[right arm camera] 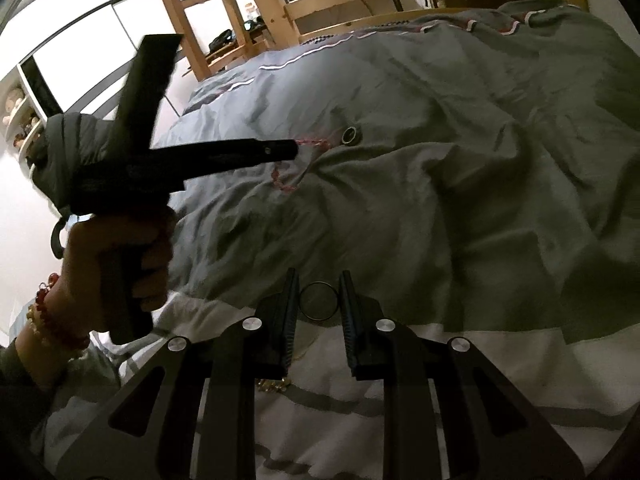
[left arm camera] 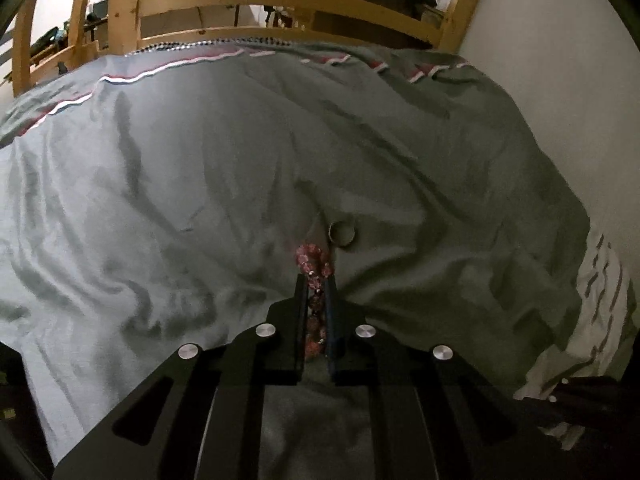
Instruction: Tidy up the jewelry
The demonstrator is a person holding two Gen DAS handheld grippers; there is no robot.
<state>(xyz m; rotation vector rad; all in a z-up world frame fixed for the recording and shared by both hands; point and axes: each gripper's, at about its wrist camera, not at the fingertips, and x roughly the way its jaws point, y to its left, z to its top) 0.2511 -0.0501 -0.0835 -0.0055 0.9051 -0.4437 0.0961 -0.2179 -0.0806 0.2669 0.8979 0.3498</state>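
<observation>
Left tool (left arm camera: pixel 316 280) is clenched on a pink beaded bracelet (left arm camera: pixel 312 260), part of the strand trailing onto the grey duvet (left arm camera: pixel 200 160) of the bed. A dark ring (left arm camera: pixel 341 233) lies just beyond it on the duvet. Right tool (right arm camera: pixel 319 280) grips a thin metal hoop (right arm camera: pixel 319 301) between its fingers, above the duvet's near edge

No readable text, label, brand or number shows in either view
</observation>
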